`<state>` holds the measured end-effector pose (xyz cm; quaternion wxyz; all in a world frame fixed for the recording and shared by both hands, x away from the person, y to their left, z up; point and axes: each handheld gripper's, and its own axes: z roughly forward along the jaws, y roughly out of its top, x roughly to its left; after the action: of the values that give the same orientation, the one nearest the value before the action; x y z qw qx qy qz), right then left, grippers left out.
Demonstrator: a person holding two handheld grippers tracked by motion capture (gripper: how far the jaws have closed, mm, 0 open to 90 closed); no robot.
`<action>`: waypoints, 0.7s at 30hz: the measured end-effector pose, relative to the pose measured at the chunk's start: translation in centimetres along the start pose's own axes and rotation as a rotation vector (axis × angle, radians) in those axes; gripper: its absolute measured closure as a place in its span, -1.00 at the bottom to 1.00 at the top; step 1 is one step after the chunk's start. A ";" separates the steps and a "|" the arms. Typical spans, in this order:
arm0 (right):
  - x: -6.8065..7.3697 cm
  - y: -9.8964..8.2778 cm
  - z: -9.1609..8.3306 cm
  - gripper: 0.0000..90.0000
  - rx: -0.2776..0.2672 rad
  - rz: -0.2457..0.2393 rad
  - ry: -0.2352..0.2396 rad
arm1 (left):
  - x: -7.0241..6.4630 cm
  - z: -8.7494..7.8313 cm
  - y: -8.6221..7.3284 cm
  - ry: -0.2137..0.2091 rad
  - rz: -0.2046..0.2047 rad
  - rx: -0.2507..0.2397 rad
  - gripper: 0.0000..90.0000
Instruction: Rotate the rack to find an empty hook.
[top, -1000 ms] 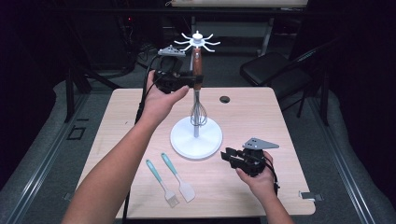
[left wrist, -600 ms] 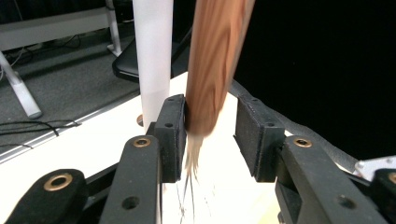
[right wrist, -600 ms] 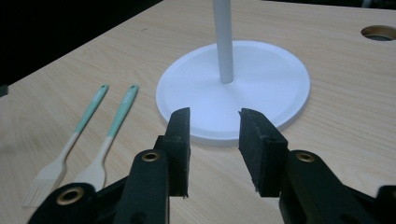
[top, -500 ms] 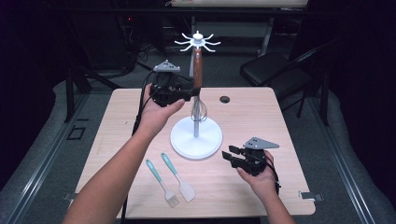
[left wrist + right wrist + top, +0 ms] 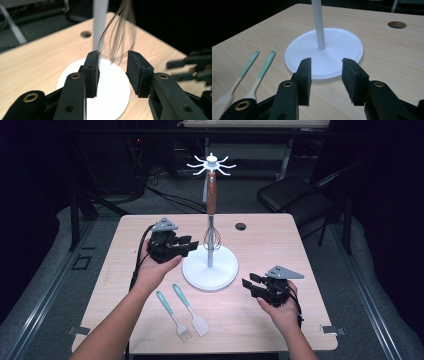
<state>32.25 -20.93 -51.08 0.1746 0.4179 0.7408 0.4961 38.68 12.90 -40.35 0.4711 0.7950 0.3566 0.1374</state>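
We see the whisk (image 5: 212,227) hanging from the white hook stand (image 5: 210,270) at the middle of the table (image 5: 310,255) — wire loops just above the base. Our left gripper (image 5: 189,246) sits just beside it, jaws apart and empty, having just narrowed slightly. Our right gripper (image 5: 247,284) hovers near the base — jaws wide, empty, likewise just narrowed a little.

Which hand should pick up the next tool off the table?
Probably the left. The left gripper, jaws open with nothing between them, sits nearer the brush and spatula. The right gripper rests beyond the stand's base.
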 end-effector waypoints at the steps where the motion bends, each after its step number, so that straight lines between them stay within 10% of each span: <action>1: 0.0 0.0 0.0 0.33 -0.005 -0.003 -0.004 | 0.3 -0.1 -0.7 0.005 -0.008 0.001 0.38; 21: 0.3 1.6 -0.9 1.00 -0.088 -0.053 0.011 | 4.6 -2.9 -12.1 0.092 -0.189 0.007 0.41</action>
<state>32.20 -20.97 -49.18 0.2017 0.3870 0.7303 0.5256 35.08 21.61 -49.61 0.4624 0.7522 0.4518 0.1275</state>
